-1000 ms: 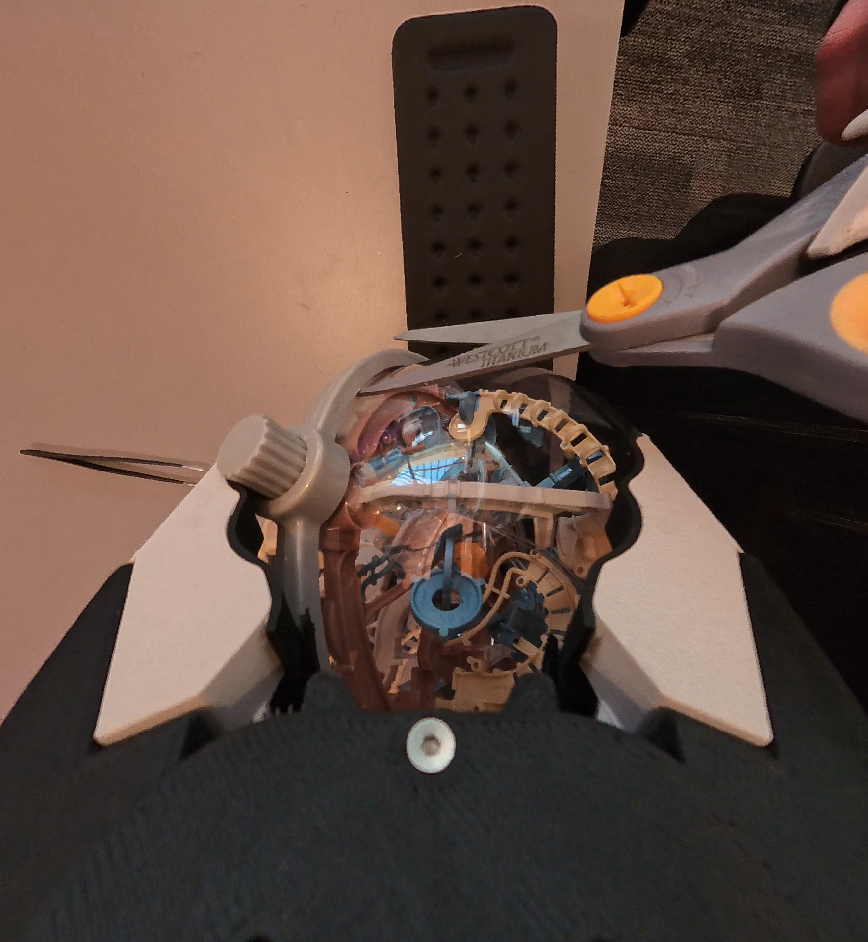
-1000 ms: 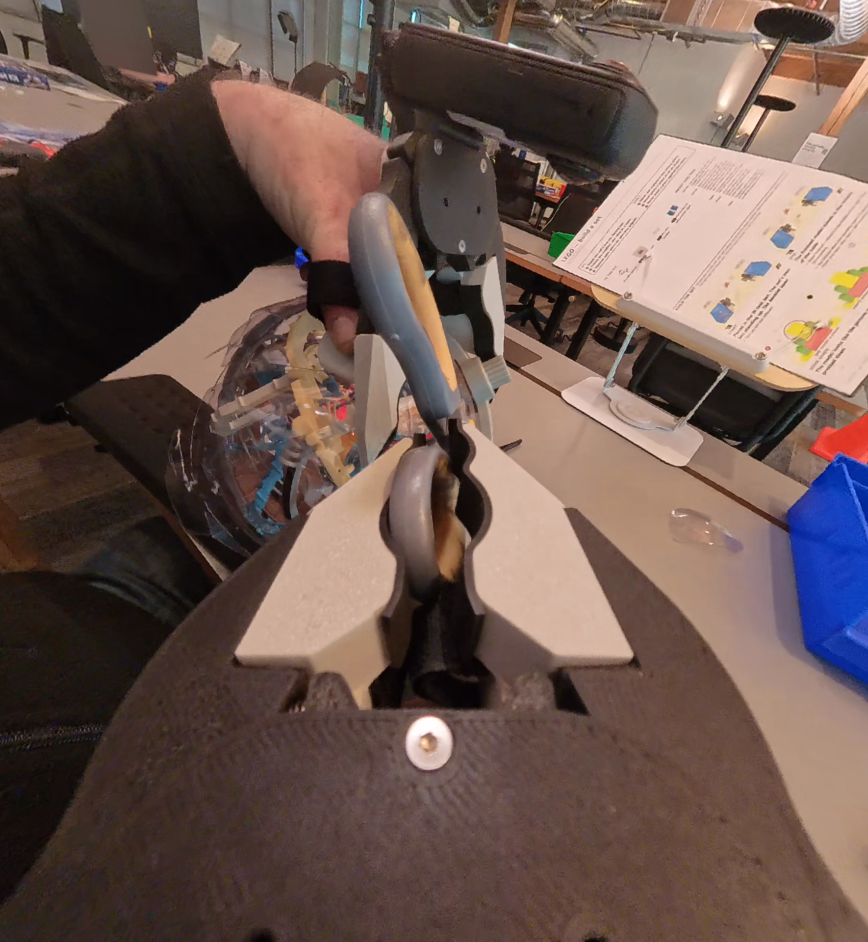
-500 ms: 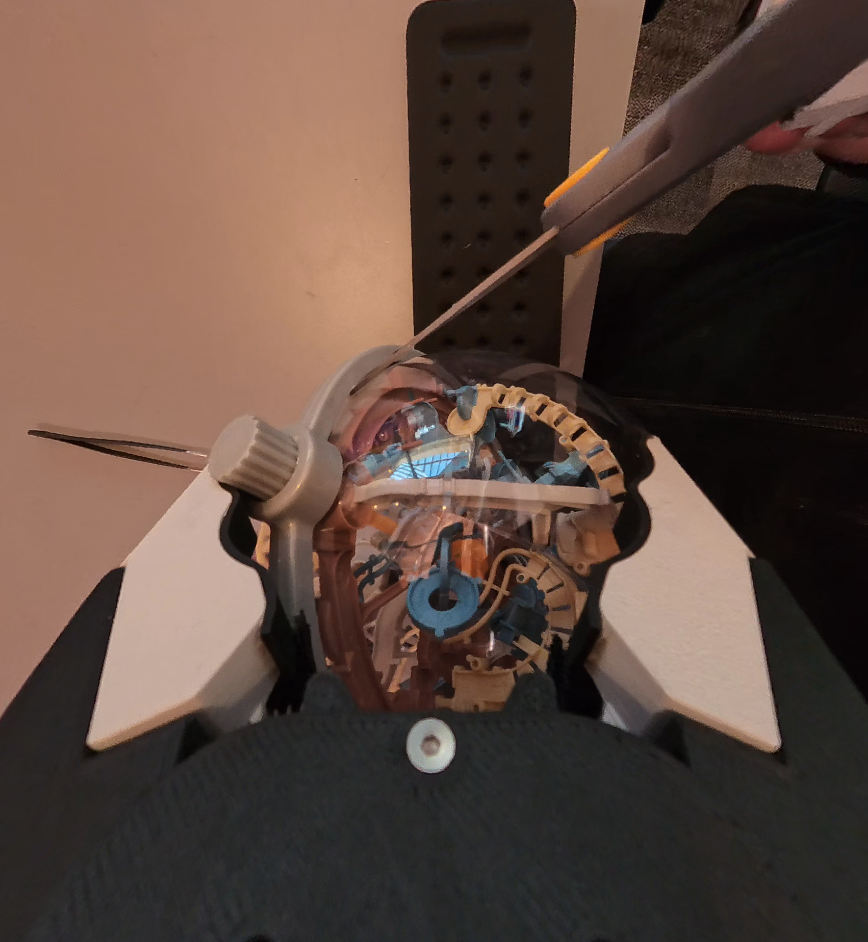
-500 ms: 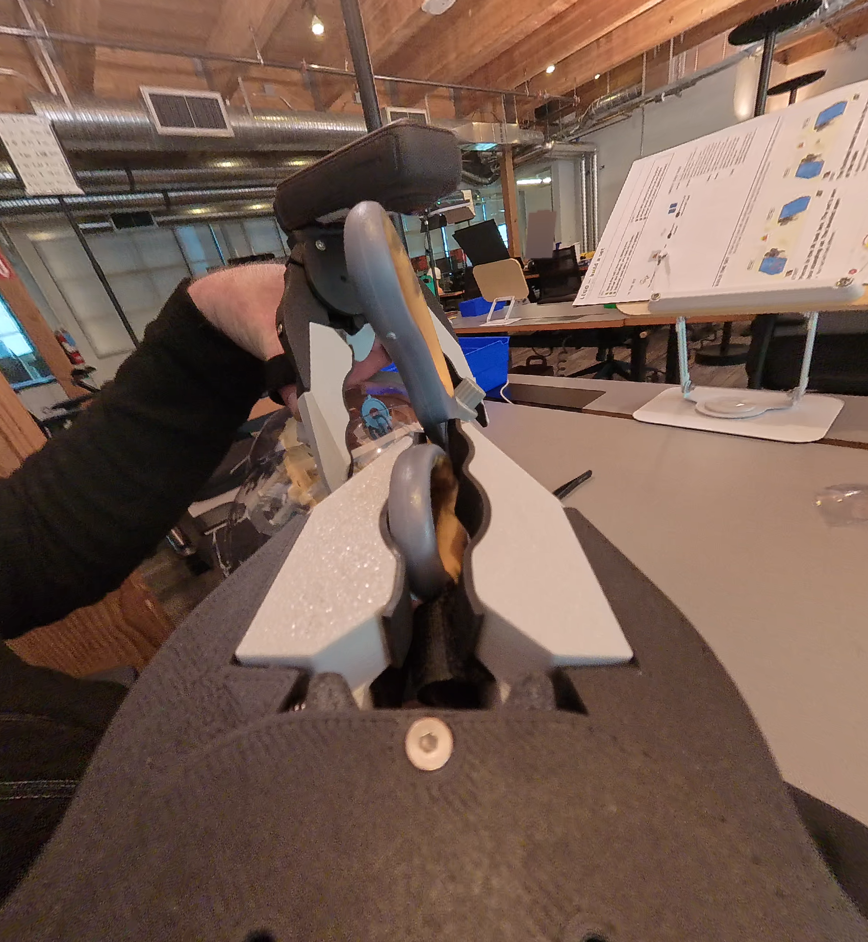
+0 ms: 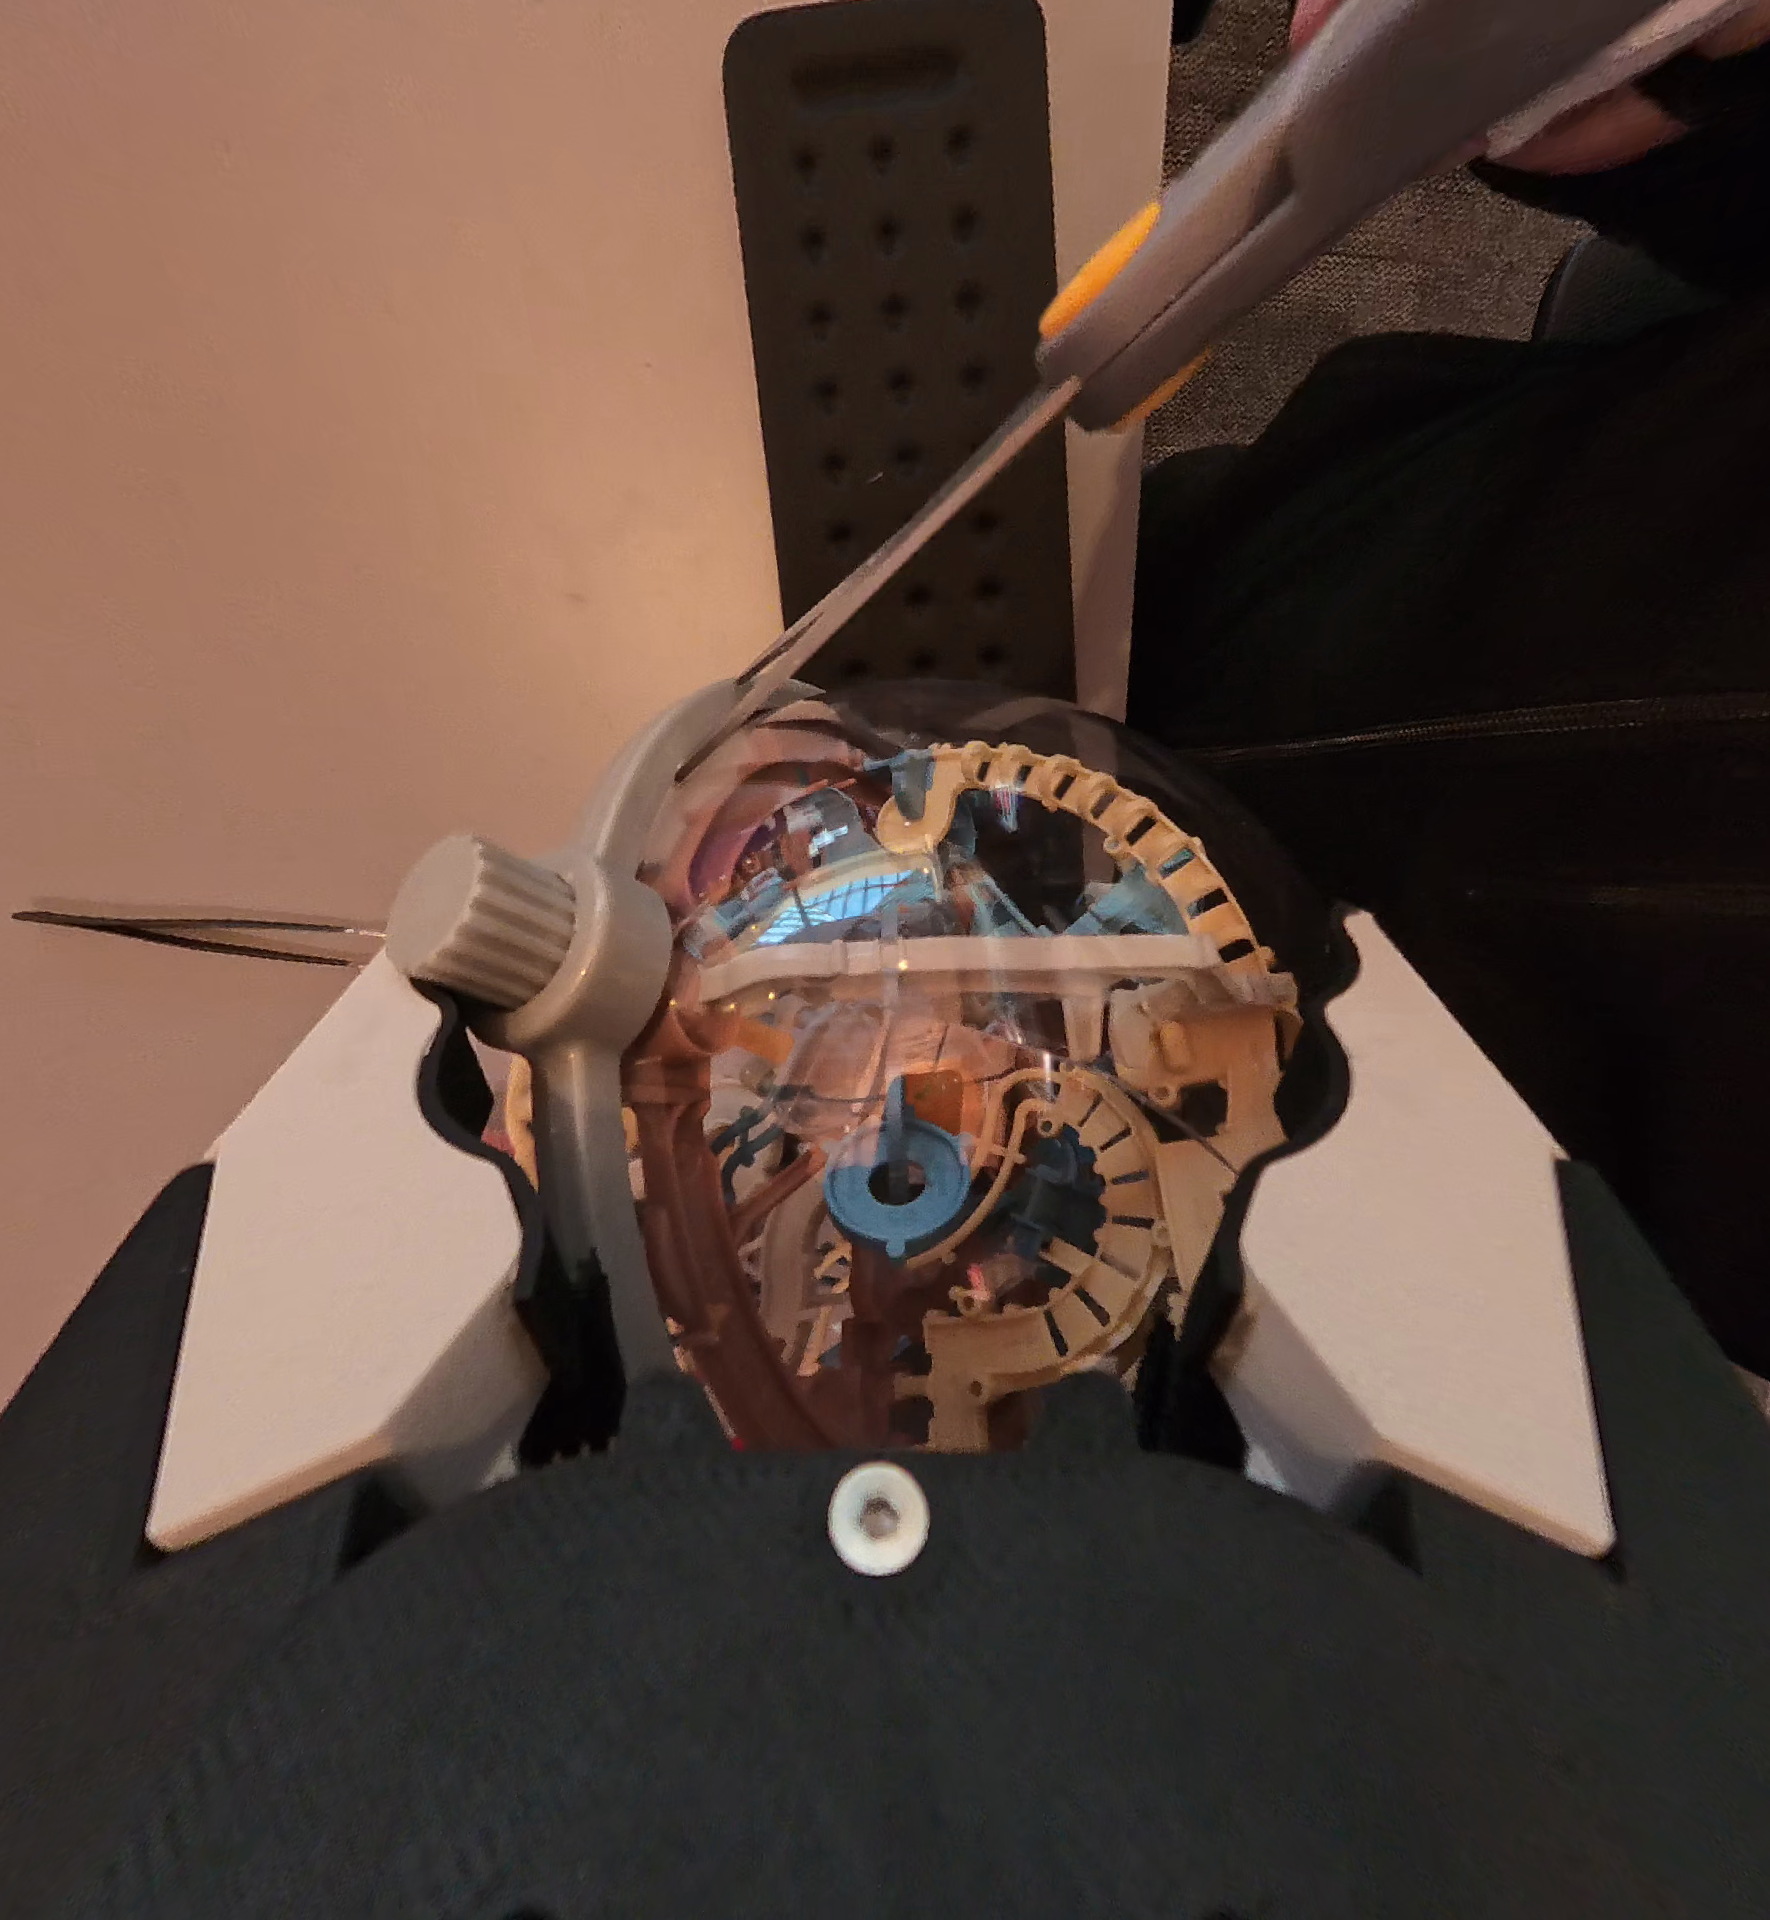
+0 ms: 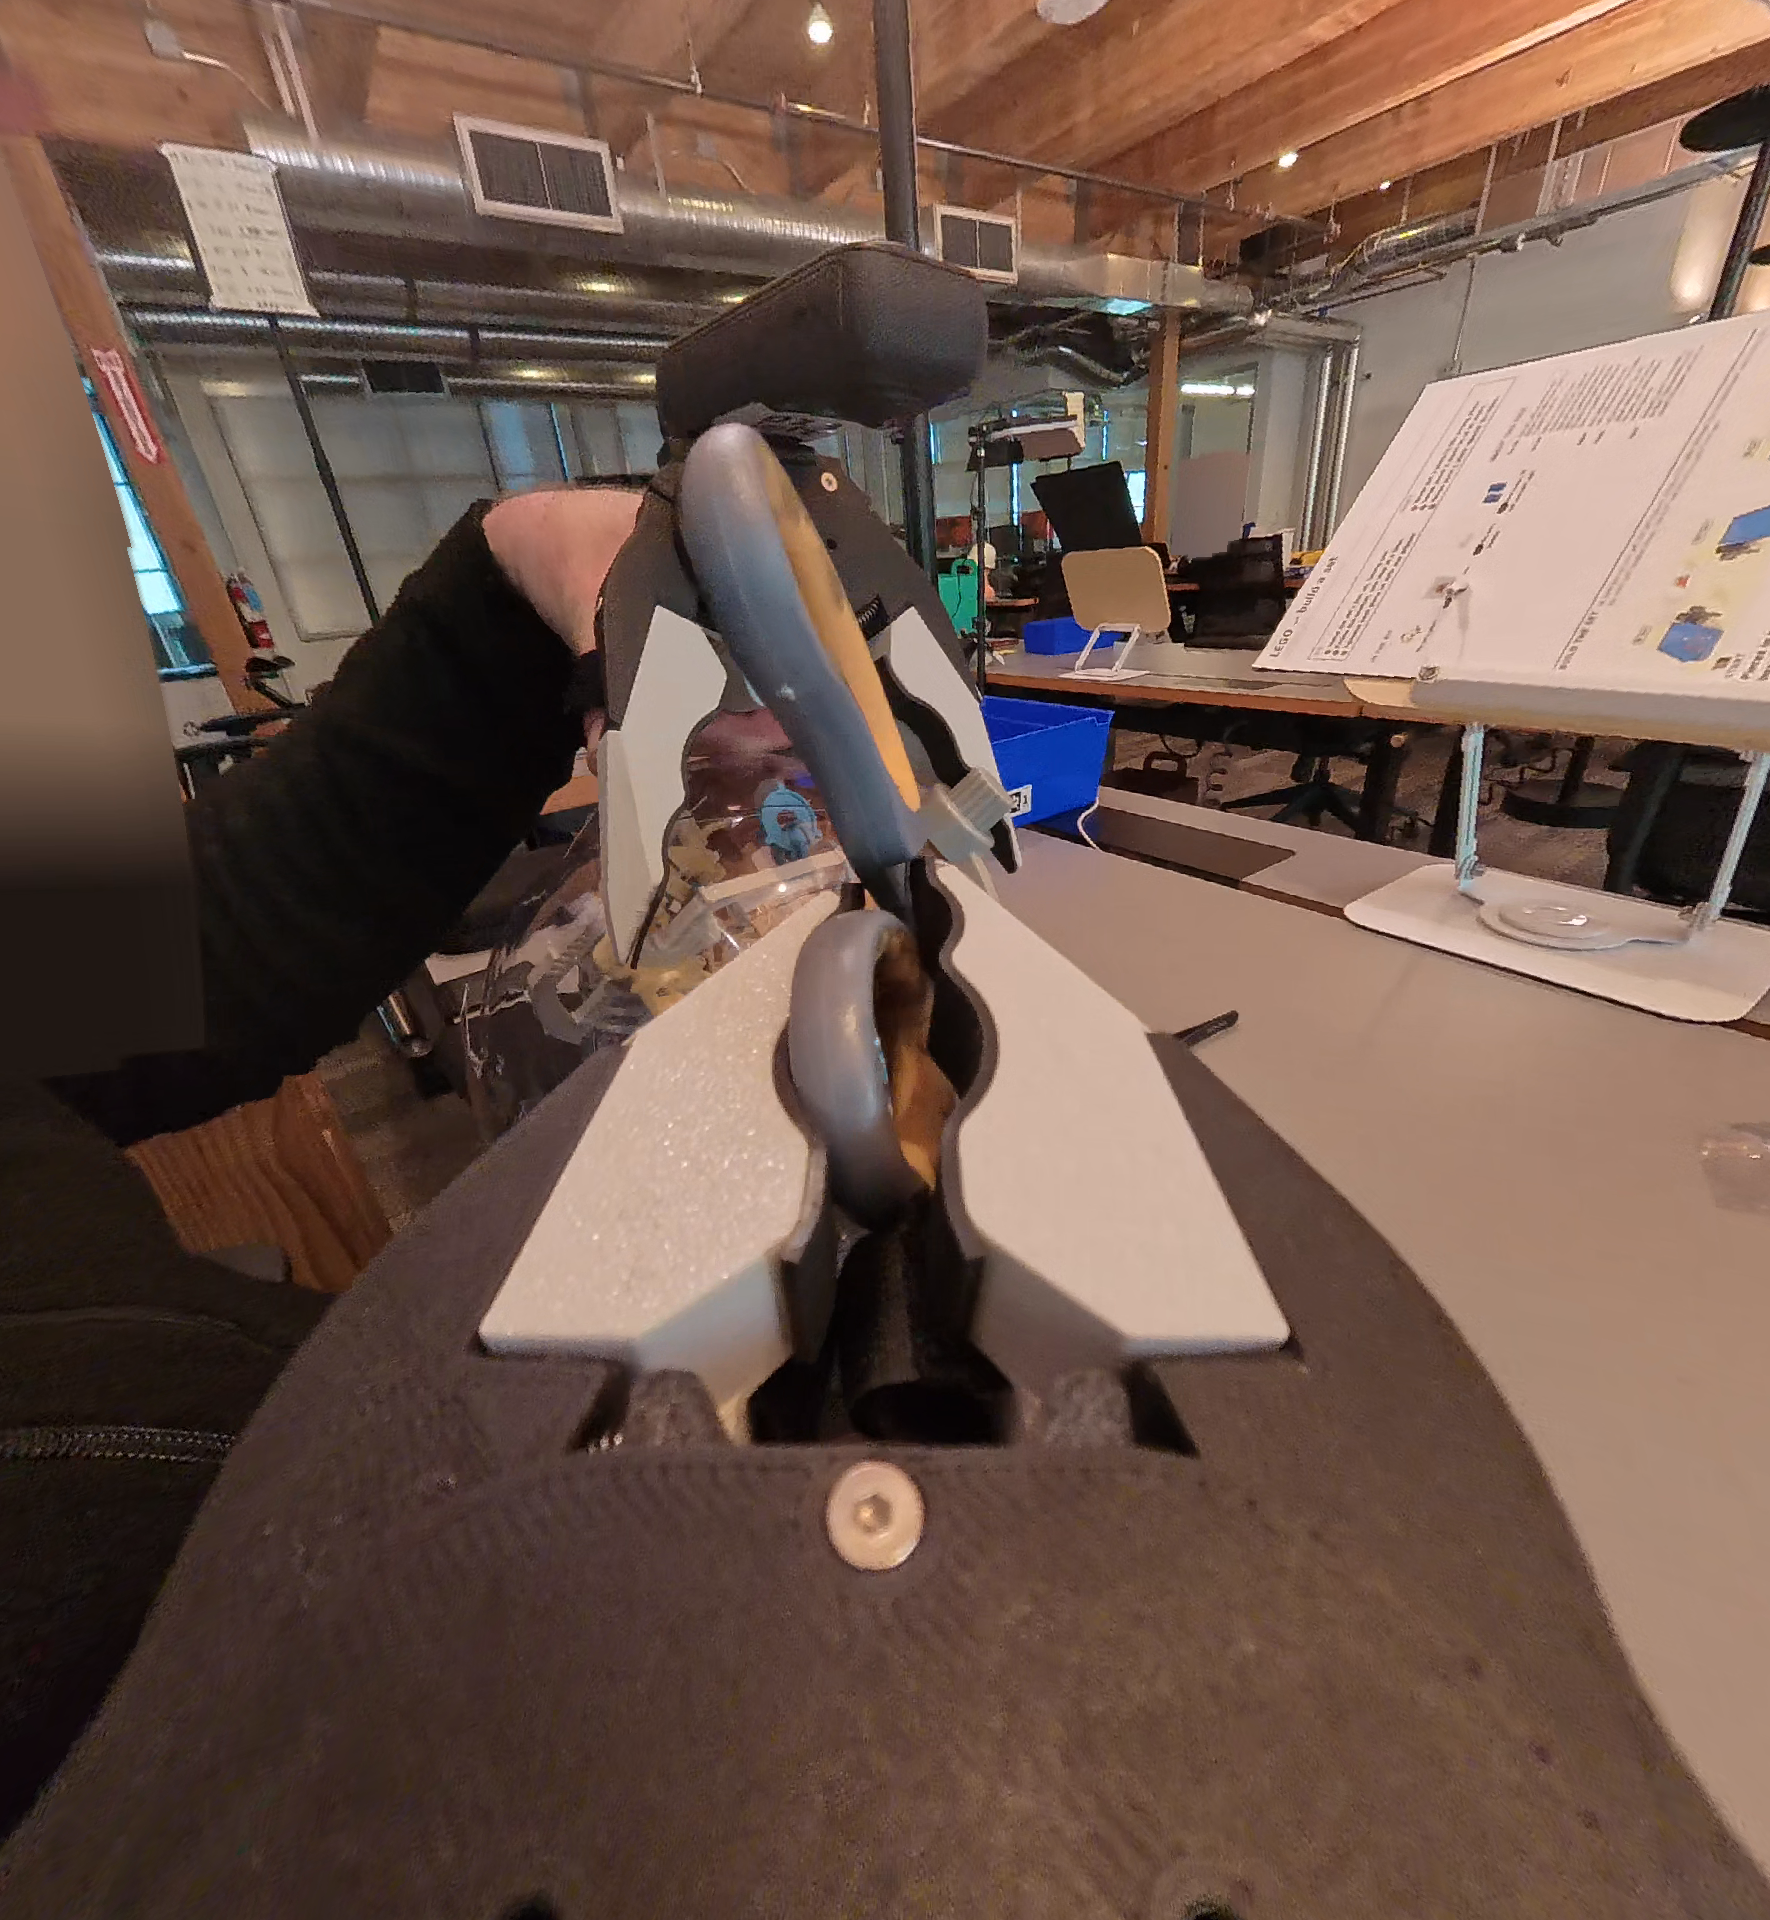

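Two hand-held grippers are at work: the left hand-held gripper (image 5: 886, 1049) is clamped around a clear plastic globe (image 5: 964, 1039), and the right hand-held gripper (image 6: 886, 1049) is clamped on the grey-and-orange handle of scissors (image 6: 808, 665). Judging by the blade tips touching the globe's grey band (image 5: 590, 997) at 11 o'clock, a firm squeeze and small snips would serve best. Tan, brown and blue parts fill the globe, held above the bench (image 5: 289, 416).
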Demonstrator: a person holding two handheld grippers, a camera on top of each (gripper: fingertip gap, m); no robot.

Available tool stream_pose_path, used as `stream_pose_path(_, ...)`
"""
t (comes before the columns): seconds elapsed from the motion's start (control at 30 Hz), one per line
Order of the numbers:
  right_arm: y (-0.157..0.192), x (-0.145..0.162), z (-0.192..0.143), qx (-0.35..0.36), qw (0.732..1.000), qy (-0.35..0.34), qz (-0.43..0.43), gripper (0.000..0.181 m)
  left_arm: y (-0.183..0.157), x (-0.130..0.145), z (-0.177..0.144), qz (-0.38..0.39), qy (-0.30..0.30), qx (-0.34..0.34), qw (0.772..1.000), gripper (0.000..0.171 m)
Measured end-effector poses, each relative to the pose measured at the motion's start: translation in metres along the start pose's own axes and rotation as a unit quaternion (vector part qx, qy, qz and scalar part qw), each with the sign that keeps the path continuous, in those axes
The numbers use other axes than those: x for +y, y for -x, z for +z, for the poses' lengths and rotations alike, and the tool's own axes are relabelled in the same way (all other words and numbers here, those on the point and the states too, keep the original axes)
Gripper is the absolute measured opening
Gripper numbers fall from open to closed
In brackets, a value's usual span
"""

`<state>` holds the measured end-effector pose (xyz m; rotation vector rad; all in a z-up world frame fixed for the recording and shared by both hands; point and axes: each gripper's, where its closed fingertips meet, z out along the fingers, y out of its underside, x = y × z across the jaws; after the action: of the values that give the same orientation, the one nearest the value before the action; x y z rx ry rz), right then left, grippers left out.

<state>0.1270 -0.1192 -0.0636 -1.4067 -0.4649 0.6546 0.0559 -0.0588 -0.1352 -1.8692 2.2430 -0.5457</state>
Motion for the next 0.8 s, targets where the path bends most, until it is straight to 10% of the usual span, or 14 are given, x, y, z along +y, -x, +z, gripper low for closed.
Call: stream_pose_path(0.8, -0.027, 0.051, -0.020, -0.037, 0.980, -0.092, 0.174, 0.007, -0.002, 0.020, 0.003, 0.043, 0.064, 0.054, 0.996, 0.148)
